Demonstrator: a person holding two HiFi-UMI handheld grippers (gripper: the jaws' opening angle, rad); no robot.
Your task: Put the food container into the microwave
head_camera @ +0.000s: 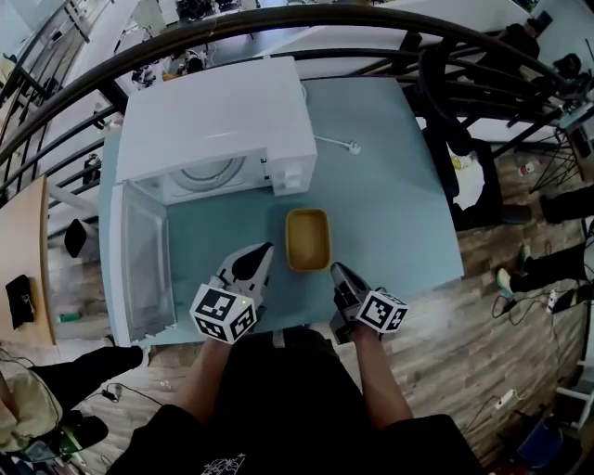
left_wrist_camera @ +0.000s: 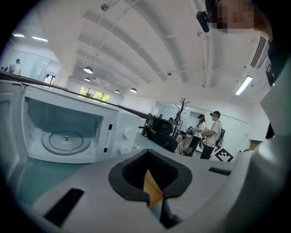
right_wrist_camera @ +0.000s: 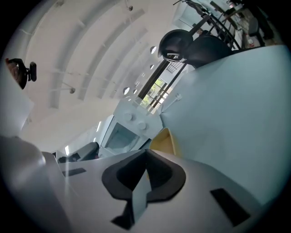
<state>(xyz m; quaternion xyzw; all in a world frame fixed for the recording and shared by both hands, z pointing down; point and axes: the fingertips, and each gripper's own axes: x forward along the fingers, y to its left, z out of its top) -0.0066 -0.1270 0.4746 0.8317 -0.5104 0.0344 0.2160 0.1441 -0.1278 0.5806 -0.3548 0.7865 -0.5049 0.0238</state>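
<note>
The microwave point(head_camera: 218, 121) at the far left is plain white, with a pale grey cavity. The table point(head_camera: 390, 186) under it is a muted blue-green. The food container point(head_camera: 307, 238) is mustard yellow. The left gripper point(head_camera: 265, 250) and the right gripper point(head_camera: 336, 270) have light grey bodies with black pads at the jaws. Their marker cubes point(head_camera: 223, 314) carry black-and-white square patterns. The floor point(head_camera: 483, 306) at the right is brown with a wood-plank grain. The person's clothing point(head_camera: 278, 399) at the near edge is black, and the curved railing point(head_camera: 278, 23) at the far side is black too.
</note>
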